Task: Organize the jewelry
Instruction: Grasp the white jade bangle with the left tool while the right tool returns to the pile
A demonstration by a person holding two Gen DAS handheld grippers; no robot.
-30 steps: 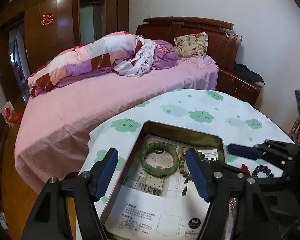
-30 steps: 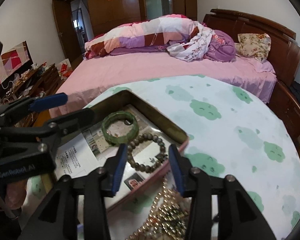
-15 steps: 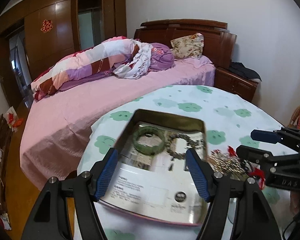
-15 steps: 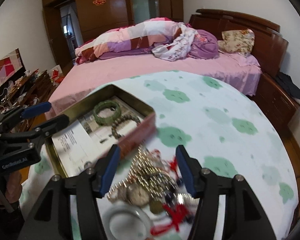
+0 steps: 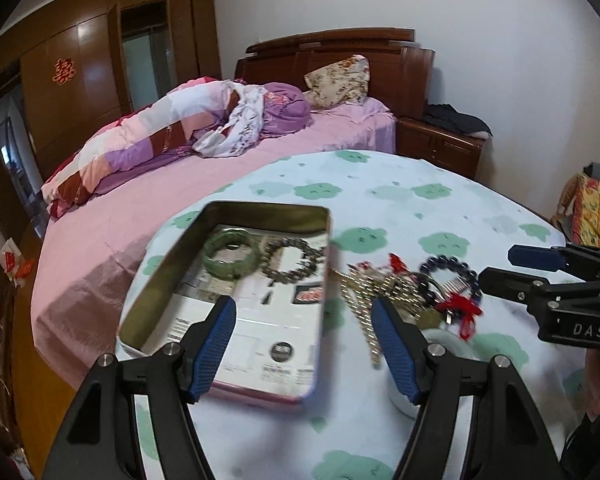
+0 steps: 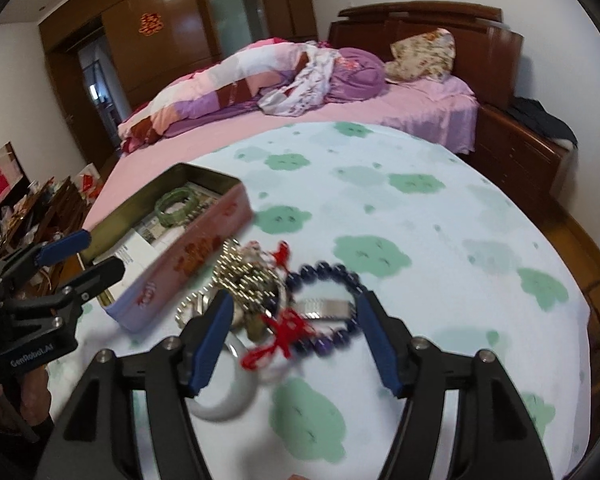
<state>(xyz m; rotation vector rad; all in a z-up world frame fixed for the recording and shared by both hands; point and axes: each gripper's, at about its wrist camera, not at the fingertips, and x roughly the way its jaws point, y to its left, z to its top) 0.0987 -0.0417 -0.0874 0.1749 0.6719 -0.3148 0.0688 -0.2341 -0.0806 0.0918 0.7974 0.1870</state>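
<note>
An open tin box [image 5: 162, 260] lies on the round table, holding a green bangle [image 5: 230, 254] and a brown bead bracelet [image 5: 290, 260] on printed paper. Right of the tin is a tangled pile: a gold chain [image 6: 244, 272], a dark blue bead bracelet [image 6: 332, 276], a red knot tassel [image 6: 288, 332], a silver band [image 6: 324, 306] and a white bangle [image 6: 224, 400]. My left gripper [image 5: 304, 344] is open above the tin's near right corner. My right gripper [image 6: 296, 340] hovers over the pile, its jaws opening with nothing pressed between them.
The table wears a white cloth with green clouds [image 5: 420, 200]. A pink bed [image 5: 180, 200] with a rolled quilt runs close behind it, and a wooden bedside cabinet [image 5: 440, 148] stands at the back right. Cluttered shelves [image 6: 32, 208] are at the left.
Both grippers have slid to the right, from over the tin toward the jewelry pile. The right gripper's jaws have spread wider. The bangle and brown beads stay in the tin.
</note>
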